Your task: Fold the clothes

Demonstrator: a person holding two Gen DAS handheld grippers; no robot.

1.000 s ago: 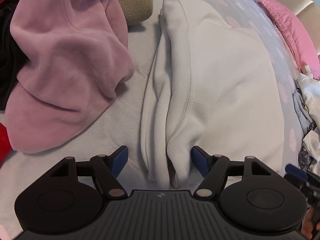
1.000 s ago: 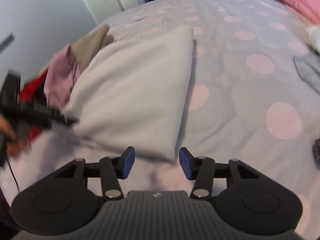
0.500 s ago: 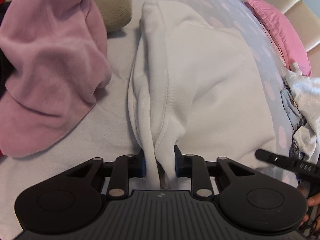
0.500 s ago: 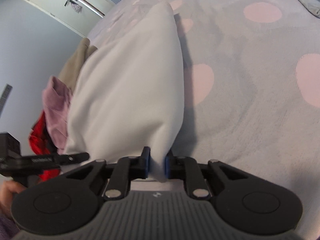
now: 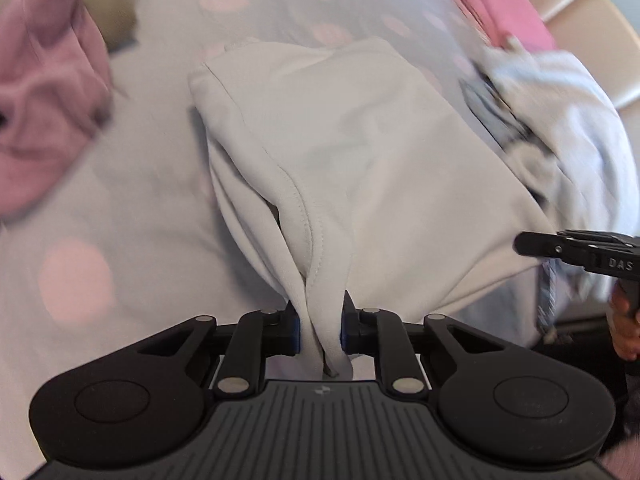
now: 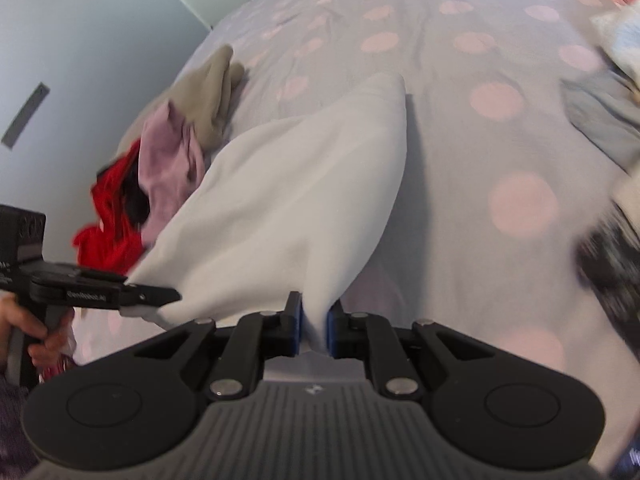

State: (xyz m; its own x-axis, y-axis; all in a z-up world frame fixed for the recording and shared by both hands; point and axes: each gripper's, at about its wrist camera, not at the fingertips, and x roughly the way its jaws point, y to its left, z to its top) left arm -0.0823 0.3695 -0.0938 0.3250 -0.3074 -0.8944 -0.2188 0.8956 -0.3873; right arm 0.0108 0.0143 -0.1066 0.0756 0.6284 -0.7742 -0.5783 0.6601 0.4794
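Lifting: left claw [image 5: 319, 330] and right claw [image 6: 313, 330], open a second ago, are now pinching white garment [image 5: 360, 152] corners, raising it off bed [image 6: 500, 128] for folding.

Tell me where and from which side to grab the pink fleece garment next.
Take the pink fleece garment at its thick rolled edge facing the white garment, coming in from the open bedspread between them; the far side is crowded by red clothes. Both grippers are occupied now.
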